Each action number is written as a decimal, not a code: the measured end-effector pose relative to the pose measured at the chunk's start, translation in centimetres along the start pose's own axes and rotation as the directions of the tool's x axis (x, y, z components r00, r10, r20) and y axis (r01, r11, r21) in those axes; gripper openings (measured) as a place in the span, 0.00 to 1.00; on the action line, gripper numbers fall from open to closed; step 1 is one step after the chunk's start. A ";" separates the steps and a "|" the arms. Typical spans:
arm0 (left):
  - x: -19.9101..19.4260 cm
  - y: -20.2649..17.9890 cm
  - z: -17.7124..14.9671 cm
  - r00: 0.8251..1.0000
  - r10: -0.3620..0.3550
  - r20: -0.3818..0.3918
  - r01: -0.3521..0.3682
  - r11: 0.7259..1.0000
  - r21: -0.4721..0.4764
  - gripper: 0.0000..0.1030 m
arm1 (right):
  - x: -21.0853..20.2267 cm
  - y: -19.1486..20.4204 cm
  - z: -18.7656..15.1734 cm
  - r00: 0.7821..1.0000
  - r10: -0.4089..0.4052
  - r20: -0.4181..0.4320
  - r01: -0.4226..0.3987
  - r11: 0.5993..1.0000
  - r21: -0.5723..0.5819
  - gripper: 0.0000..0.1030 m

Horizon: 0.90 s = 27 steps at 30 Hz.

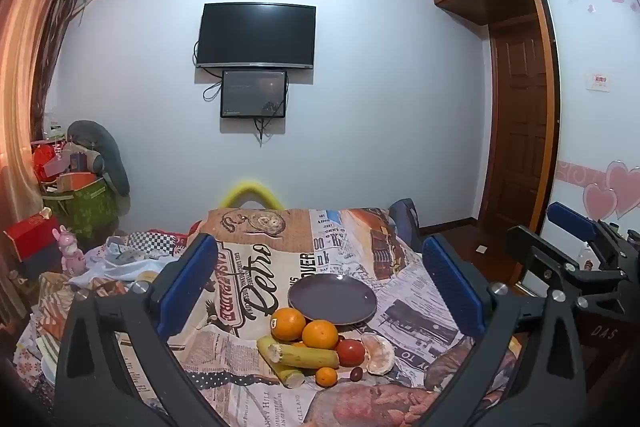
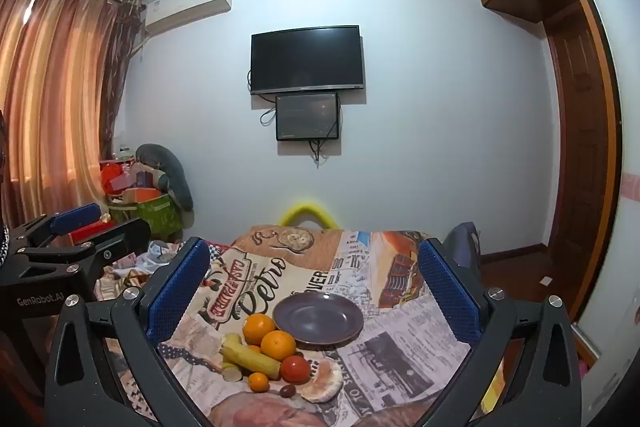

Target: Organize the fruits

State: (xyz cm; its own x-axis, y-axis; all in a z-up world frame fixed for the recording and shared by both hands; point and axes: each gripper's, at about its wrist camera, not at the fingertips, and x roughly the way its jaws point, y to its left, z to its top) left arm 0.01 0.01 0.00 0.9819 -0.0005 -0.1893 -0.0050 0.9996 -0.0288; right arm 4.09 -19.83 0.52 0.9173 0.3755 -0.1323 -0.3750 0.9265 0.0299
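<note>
Ahead, fruit pile point(image 1: 320, 347) beside grey plate point(image 1: 332, 299) on printed cloth point(image 1: 248, 267); both hand-held grippers released, empty.

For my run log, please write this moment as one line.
left gripper: open, empty | right gripper: open, empty | plate: empty | fruit pile: beside plate, untouched | step: not started

**Hidden and cut-off parts, both wrist views**

From my left camera, the right gripper point(image 1: 576, 247) is cut by the frame edge, so I see only part of it. The front oranges point(image 1: 288, 323) cover the plate point(image 1: 332, 297) rim's near edge. A second yellow stalk point(image 1: 286, 373) lies half under the first. The small dark fruit point(image 1: 356, 373) is too small to identify. The cloth point(image 2: 400, 359) print blurs at the bottom edge.
</note>
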 end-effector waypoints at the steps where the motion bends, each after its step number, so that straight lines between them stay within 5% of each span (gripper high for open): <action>1: 0.0 0.0 0.0 1.000 0.004 0.002 -0.004 1.000 -0.004 1.00 | 0.0 0.0 0.0 1.000 0.002 0.006 -0.002 1.000 0.002 1.00; 27: 0.7 -0.1 -0.6 1.000 -0.013 -0.002 0.013 1.000 -0.007 1.00 | 0.2 -0.3 0.0 1.000 0.007 -0.010 -0.006 1.000 0.021 1.00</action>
State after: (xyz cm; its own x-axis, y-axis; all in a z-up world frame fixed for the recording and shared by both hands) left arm 0.56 -0.12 -0.76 0.9815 -0.0137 -0.1908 0.0065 0.9992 -0.0385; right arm 4.35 -20.02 0.46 0.9135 0.3813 -0.1418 -0.3779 0.9244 0.0513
